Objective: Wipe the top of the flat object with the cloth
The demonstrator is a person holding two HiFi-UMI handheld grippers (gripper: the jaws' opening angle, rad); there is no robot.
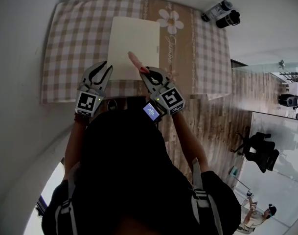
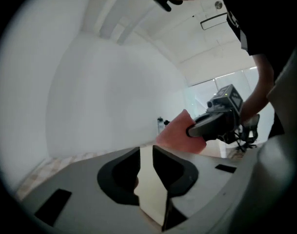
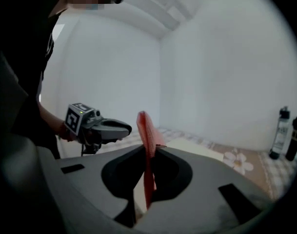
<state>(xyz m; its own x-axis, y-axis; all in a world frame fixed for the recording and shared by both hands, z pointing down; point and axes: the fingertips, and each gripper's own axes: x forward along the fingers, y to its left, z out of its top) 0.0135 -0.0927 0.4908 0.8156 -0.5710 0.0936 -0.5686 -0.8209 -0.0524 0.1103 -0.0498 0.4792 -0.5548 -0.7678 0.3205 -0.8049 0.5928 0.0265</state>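
Observation:
A cream flat object (image 1: 134, 43) lies on the checked tablecloth (image 1: 75, 38). My right gripper (image 1: 145, 71) hovers at its near edge, shut on a pink cloth (image 1: 135, 61) that sticks up and forward out of the jaws (image 3: 147, 130). My left gripper (image 1: 103, 68) is by the object's near left corner. Its jaws stand a narrow gap apart, and only the cream object (image 2: 147, 177) shows through that gap; nothing is pressed between the pads. From the left gripper view, the right gripper (image 2: 211, 123) and the pink cloth (image 2: 180, 133) are up to the right.
Two dark bottles (image 1: 221, 13) stand at the table's far right corner. A flower print (image 1: 170, 21) runs beside the flat object. White walls close in at the left and back. Wooden floor and an office chair (image 1: 260, 151) lie to the right.

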